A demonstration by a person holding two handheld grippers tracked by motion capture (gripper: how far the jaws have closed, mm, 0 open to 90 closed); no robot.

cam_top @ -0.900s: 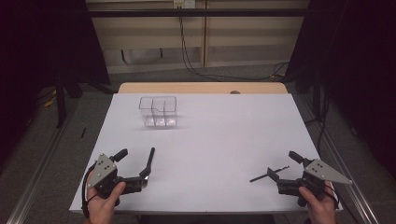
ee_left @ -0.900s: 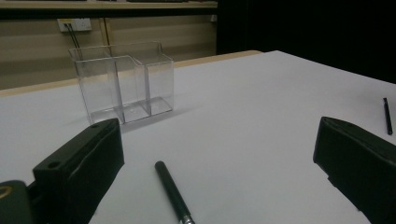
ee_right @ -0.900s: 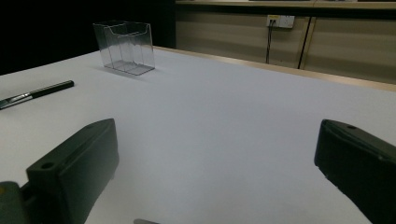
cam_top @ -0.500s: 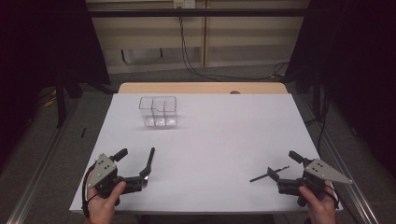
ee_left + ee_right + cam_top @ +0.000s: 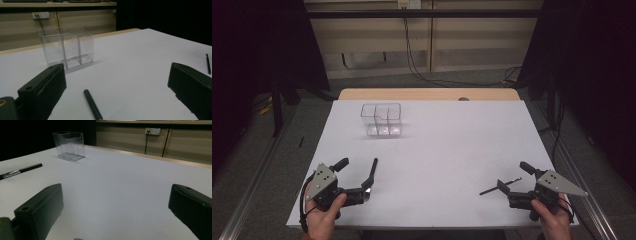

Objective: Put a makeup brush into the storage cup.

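A clear plastic holder (image 5: 382, 120) with several compartments stands empty at the far left of the white table (image 5: 447, 145). My left gripper (image 5: 353, 178) rests open at the near left corner. A black pen (image 5: 372, 172) lies on the table between its jaws, and the left gripper view shows this pen (image 5: 92, 104) ahead of the open gripper (image 5: 116, 75), with the holder (image 5: 66, 47) beyond. My right gripper (image 5: 517, 184) is open at the near right corner, beside a second thin pen (image 5: 499, 186). The right gripper view looks past its open gripper (image 5: 115, 192) to the far holder (image 5: 70, 145) and the first pen (image 5: 22, 170).
A wooden strip (image 5: 427, 94) runs along the table's far edge. Cables (image 5: 422, 70) trail over the floor behind it, below a wall socket (image 5: 152, 131). Dark curtains close both sides. The wide white middle of the table lies between the grippers and the holder.
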